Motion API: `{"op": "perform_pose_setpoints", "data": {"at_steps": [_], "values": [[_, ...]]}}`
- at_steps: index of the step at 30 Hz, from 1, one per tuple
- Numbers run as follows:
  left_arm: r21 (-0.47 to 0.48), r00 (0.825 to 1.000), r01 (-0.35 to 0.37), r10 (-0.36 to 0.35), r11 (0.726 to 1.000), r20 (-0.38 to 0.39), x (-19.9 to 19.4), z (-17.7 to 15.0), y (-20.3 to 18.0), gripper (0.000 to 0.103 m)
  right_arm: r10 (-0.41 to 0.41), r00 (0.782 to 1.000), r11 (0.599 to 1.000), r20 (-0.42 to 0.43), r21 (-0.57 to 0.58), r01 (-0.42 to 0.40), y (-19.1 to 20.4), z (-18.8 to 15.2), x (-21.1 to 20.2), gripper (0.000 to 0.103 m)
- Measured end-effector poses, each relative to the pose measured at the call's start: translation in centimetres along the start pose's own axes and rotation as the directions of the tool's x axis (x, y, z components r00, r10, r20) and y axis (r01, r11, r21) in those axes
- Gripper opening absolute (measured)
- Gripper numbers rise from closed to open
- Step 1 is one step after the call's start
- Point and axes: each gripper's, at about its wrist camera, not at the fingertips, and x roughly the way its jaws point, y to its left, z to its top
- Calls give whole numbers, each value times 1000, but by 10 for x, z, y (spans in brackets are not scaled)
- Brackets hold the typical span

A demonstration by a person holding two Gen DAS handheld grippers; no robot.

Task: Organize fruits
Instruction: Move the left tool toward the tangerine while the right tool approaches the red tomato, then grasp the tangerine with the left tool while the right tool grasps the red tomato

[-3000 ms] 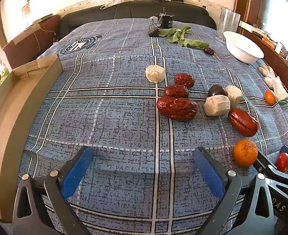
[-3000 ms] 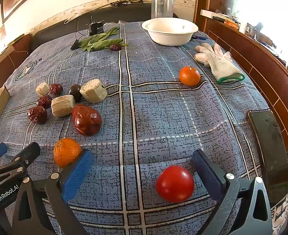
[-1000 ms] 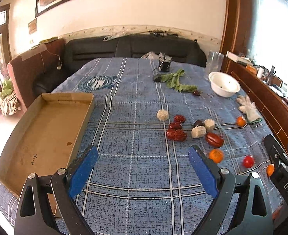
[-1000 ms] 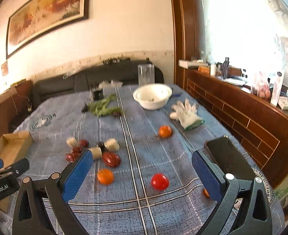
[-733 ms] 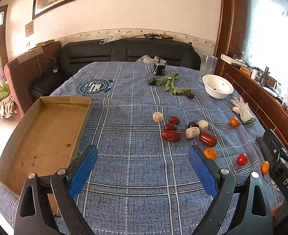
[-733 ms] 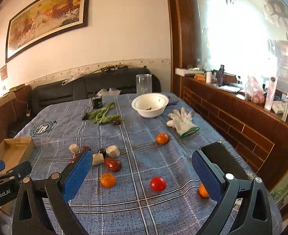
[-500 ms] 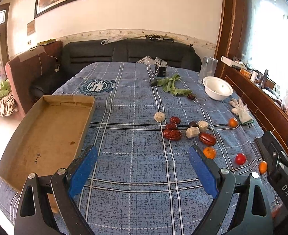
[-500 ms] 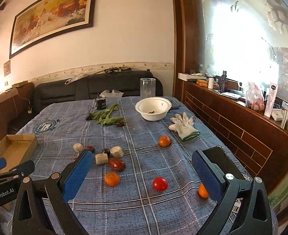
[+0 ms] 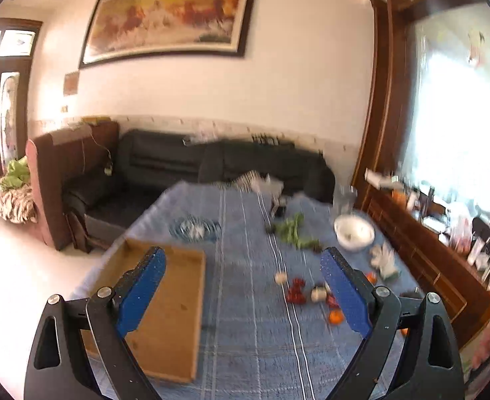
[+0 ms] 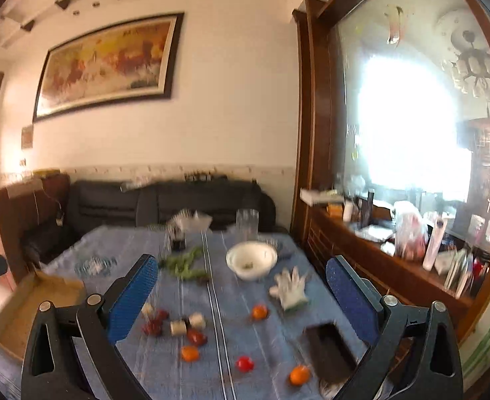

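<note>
- Both grippers hang high above a surface draped in a blue plaid cloth (image 10: 264,360); both views are smeared by motion blur.
- The left gripper (image 9: 243,295) is spread wide and holds nothing; so is the right gripper (image 10: 241,303), its blue pads framing the scatter of fruit.
- In the right wrist view the fruit lies loose across the lower middle of the frame: a cluster of dark red dates (image 10: 153,325) and pale cut pieces (image 10: 178,327), a red tomato (image 10: 245,363), and three oranges, one at lower centre (image 10: 190,353), one nearer the white glove (image 10: 259,312), one at the lower right (image 10: 299,375) just beside a dark phone (image 10: 329,346).
- An open cardboard box (image 9: 165,313) fills the lower left of the left wrist view, well apart from the fruit; it looks empty and is the likely destination.
- A white bowl (image 10: 251,260) and green leaves (image 10: 185,263) sit farther back.
- Handling, as a judgement: all pieces look light. The tomato is smooth, round and likely to roll or bruise, so take it across its widest part with a gentle squeeze. The oranges should tolerate firmer pressure. The wrinkled dates are best taken across their short side.
</note>
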Motion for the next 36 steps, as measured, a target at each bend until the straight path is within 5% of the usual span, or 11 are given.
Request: {"op": "perform_pose_setpoints", "data": {"at_steps": [5, 9, 13, 16, 19, 21, 22, 23, 25, 29, 36], "values": [[51, 996, -40, 36, 998, 82, -22, 40, -2, 96, 89, 994, 990, 61, 101, -95, -22, 84, 0, 103], [54, 994, -57, 51, 997, 101, -12, 52, -7, 101, 102, 993, 985, 68, 133, -110, -28, 108, 26, 103], [57, 1000, -10, 10, 998, -1, 34, 27, -17, 102, 115, 992, 987, -58, 122, -107, -27, 61, 73, 103], [78, 994, 34, -25, 996, -111, 77, 2, -31, 102, 167, 953, 980, -252, 149, -132, -36, -10, 122, 103], [85, 966, 99, -75, 991, -247, 128, -34, -56, 102, 124, 909, 984, -398, 166, -62, -50, -82, 156, 101], [81, 946, 132, -101, 988, -307, 149, -54, -68, 99, 135, 861, 981, -490, 189, -46, -64, -127, 175, 84], [69, 929, 158, -124, 985, -349, 162, -68, -75, 96, 149, 828, 978, -541, 207, -41, -70, -148, 185, 63], [60, 912, 182, -146, 981, -384, 171, -79, -83, 82, 168, 803, 973, -572, 228, -41, -75, -163, 193, 51], [42, 871, 229, -186, 972, -455, 191, -97, -95, 63, 194, 773, 965, -604, 257, -41, -83, -184, 200, 48], [46, 819, 256, -191, 966, -541, 225, -130, -129, 62, 225, 744, 962, -629, 264, -68, -83, -206, 210, 48], [109, 787, 300, -182, 948, -590, 253, -157, -172, 62, 187, 740, 979, -646, 188, -83, -78, -213, 218, 48]]}}
